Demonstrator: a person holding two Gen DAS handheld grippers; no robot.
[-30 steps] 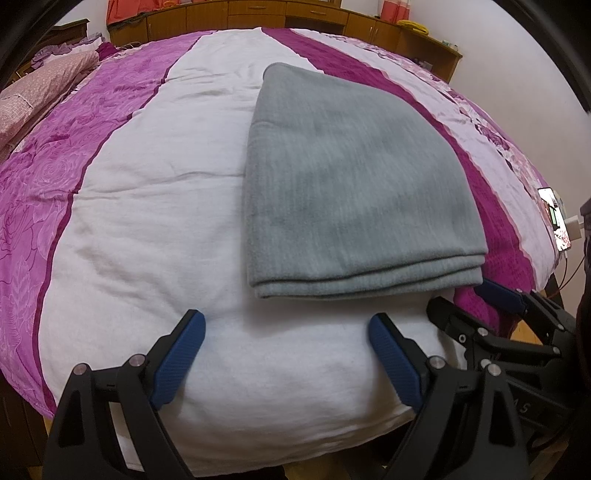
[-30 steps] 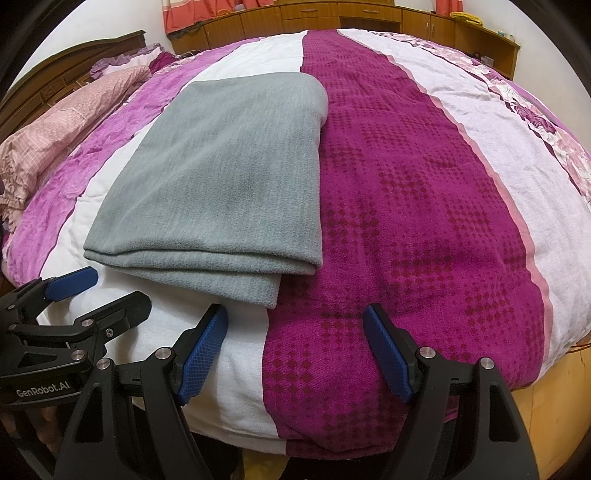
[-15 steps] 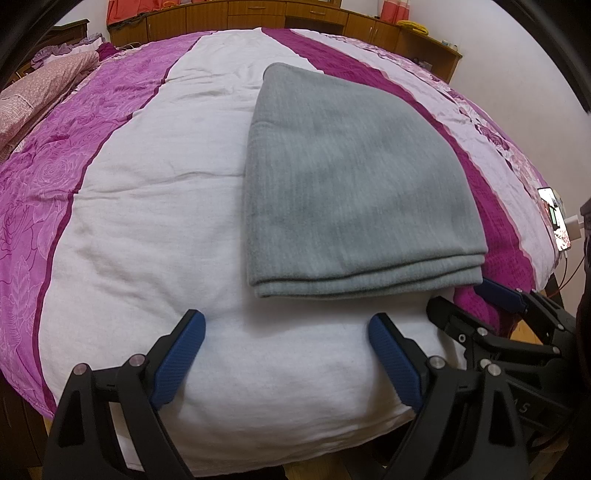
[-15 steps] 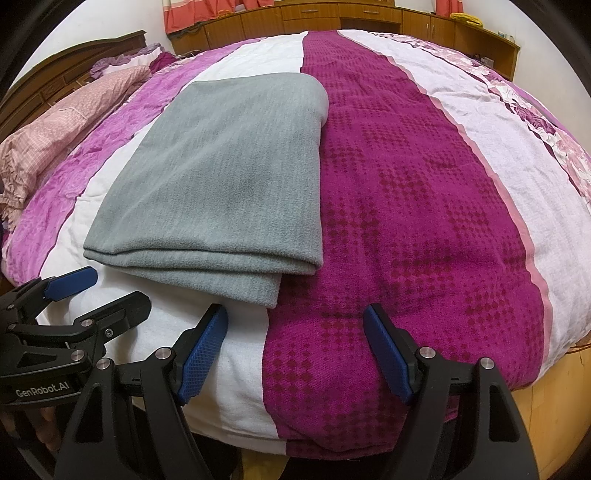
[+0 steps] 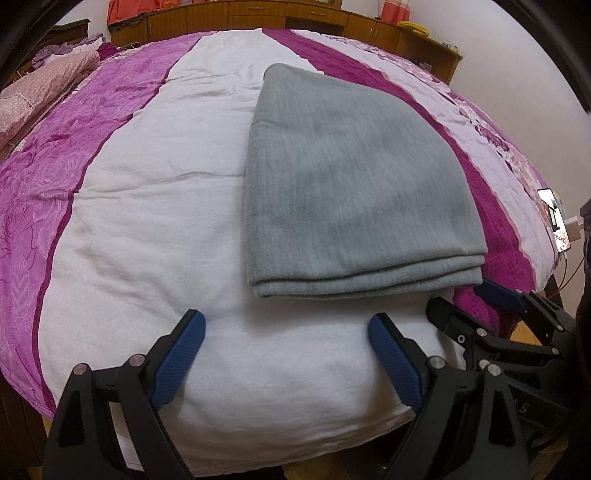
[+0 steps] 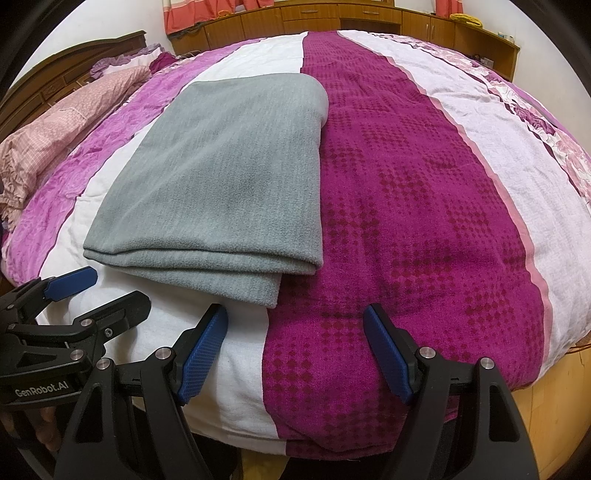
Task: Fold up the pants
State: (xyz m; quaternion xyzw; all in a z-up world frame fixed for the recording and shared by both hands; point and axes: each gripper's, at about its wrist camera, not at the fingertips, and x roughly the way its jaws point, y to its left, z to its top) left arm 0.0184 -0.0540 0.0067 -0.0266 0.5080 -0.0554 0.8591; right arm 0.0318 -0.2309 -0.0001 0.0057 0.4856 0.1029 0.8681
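Grey pants lie folded into a flat stack on the bed, their layered edges facing me. The same folded pants fill the left half of the right wrist view. My left gripper hangs open over the white stripe of the cover, just short of the pants' near edge, with nothing between its blue pads. My right gripper is open too, near the stack's near right corner, and empty. Each gripper shows in the other's view: the right gripper at lower right, the left gripper at lower left.
The bed cover has purple, white and magenta stripes. A pink pillow lies at far left. Wooden cabinets line the far wall. A phone rests at the bed's right edge. The bed's near edge is just below the grippers.
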